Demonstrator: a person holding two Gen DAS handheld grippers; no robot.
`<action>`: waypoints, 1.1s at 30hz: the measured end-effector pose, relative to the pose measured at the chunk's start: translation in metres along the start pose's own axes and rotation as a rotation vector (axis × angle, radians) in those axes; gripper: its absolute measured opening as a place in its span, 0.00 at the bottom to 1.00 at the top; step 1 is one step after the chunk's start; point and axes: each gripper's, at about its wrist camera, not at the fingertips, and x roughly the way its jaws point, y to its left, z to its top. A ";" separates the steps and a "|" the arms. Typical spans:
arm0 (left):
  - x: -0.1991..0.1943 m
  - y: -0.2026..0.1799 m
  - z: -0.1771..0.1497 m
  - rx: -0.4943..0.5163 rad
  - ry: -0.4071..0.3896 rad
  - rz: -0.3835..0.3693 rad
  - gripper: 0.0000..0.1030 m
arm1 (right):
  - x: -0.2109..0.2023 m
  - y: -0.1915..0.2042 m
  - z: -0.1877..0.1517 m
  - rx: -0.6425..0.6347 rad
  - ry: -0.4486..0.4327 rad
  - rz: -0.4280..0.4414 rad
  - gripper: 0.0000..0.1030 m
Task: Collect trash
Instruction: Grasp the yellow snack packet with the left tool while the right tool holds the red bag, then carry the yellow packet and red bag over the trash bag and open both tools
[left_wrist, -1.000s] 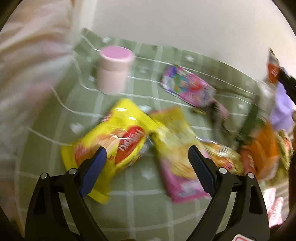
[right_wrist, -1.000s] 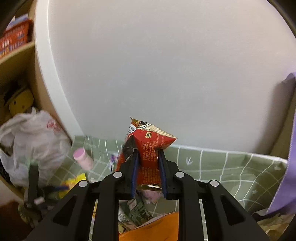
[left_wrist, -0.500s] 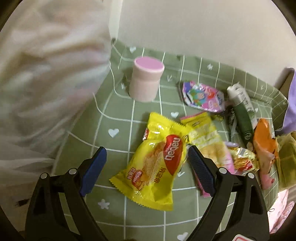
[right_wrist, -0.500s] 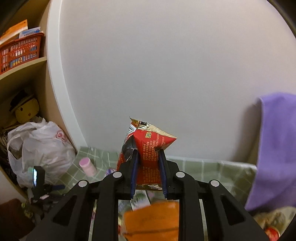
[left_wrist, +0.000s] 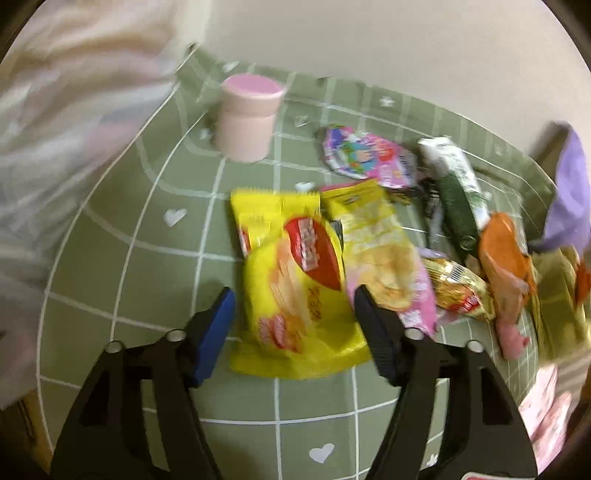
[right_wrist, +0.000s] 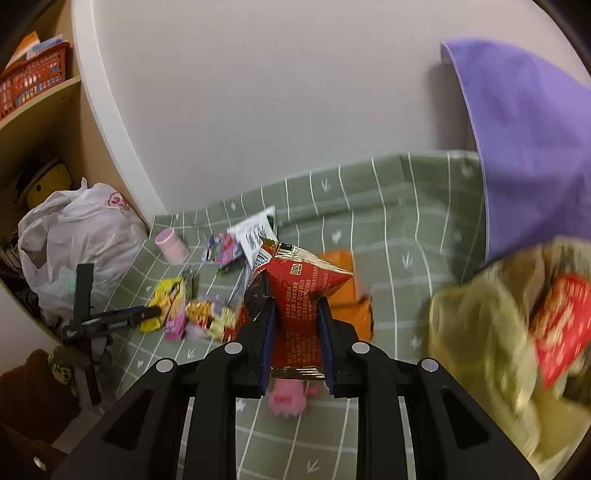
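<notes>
With the right gripper (right_wrist: 295, 325) pinching the red packet (right_wrist: 301, 295), lower the left gripper's (left_wrist: 293, 314) spread jaws squarely astride the yellow snack bag (left_wrist: 295, 280), then close.

Red snack packet (right_wrist: 301, 295) upright, yellow wrapper (left_wrist: 295, 280) flat

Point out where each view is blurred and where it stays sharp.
Left wrist view: motion smear on the white bag and the right edge; yellow snack packet soft, left hand-held gripper crisp. Right wrist view: red packet in the right hand-held gripper sharp; olive bag smeared.
</notes>
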 end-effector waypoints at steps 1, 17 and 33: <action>-0.001 0.000 -0.001 -0.003 -0.007 0.020 0.54 | 0.002 0.002 -0.003 0.005 0.002 -0.001 0.21; -0.073 -0.053 0.019 0.096 -0.190 0.006 0.19 | -0.032 -0.002 -0.010 0.022 -0.064 -0.024 0.21; -0.111 -0.235 0.041 0.437 -0.275 -0.331 0.19 | -0.136 -0.042 -0.012 0.038 -0.259 -0.212 0.21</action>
